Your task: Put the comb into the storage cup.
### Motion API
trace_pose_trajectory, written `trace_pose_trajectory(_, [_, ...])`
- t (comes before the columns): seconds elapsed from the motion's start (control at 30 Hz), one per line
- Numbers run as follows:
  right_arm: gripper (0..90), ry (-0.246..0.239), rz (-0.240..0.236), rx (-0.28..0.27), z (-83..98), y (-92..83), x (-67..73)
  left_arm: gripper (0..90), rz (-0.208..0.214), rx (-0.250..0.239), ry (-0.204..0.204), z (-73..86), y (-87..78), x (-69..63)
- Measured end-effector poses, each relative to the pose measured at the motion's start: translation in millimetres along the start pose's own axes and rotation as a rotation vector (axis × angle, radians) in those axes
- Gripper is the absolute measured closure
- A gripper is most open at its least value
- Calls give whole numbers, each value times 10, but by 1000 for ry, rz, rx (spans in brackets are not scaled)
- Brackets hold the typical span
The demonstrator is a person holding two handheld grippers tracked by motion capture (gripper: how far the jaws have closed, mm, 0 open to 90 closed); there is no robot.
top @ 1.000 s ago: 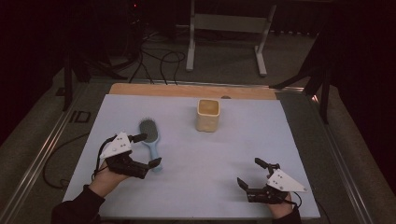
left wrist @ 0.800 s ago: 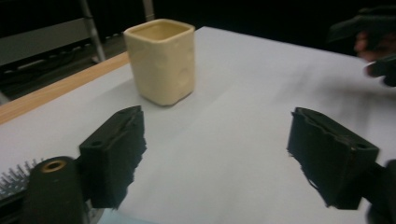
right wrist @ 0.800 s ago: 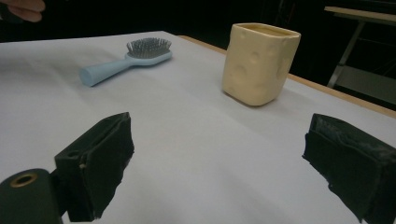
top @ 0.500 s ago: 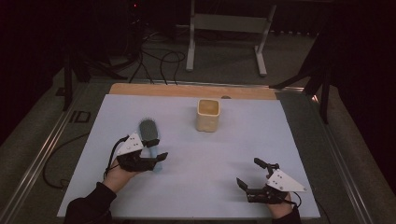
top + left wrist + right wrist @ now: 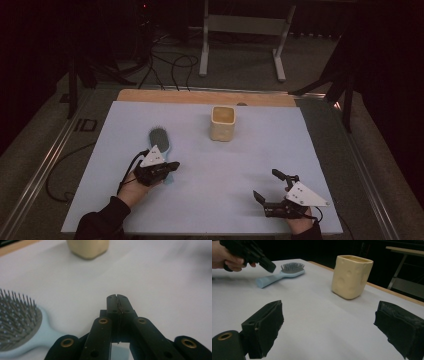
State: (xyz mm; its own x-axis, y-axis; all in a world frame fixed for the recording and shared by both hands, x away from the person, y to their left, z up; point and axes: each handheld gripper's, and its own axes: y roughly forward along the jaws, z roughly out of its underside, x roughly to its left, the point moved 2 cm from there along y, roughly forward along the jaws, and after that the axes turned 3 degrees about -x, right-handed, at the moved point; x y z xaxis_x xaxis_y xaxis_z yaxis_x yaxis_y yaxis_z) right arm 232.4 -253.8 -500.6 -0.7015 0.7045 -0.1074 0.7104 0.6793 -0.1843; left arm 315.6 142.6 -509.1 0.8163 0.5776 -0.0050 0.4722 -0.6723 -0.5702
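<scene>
A light blue hairbrush (image 5: 159, 136) lies bristles up on the pale sheet, left of centre. My left gripper (image 5: 175, 164) hovers just over its handle; its jaws have just been closing and now meet with nothing between them. In the left gripper view the shut jaws (image 5: 117, 298) point past the hairbrush (image 5: 17, 322) toward the cup (image 5: 87, 248). A cream cup (image 5: 222, 122) with dimpled sides stands upright at the back centre. My right gripper (image 5: 265, 183) rests open near the front right, empty. From the right gripper view its jaws (image 5: 329, 327) frame the cup (image 5: 350, 277) and the hairbrush (image 5: 279, 275).
The pale sheet (image 5: 225, 165) covers the table, with a wooden strip (image 5: 200, 96) along its far edge. Beyond the table a metal stand (image 5: 240, 25) and loose cables (image 5: 170, 62) lie on the dark floor.
The left hand has moved forward and down over the brush handle, and its jaws have gone from wide open to shut. The right hand has kept still.
</scene>
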Motion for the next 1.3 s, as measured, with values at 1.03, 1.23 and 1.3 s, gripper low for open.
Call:
trace_pose_trajectory(1.03, [79,9,-6,-2,-1,-3,5,900,-38,257,-32,394,-269,103])
trace_pose_trajectory(1.23, [79,19,-10,-3,-8,-1,13,900,-78,269,-52,504,-434,212])
trace_pose_trajectory(1.3, [79,17,-9,-4,-11,0,15,900,-95,268,-62,534,-483,250])
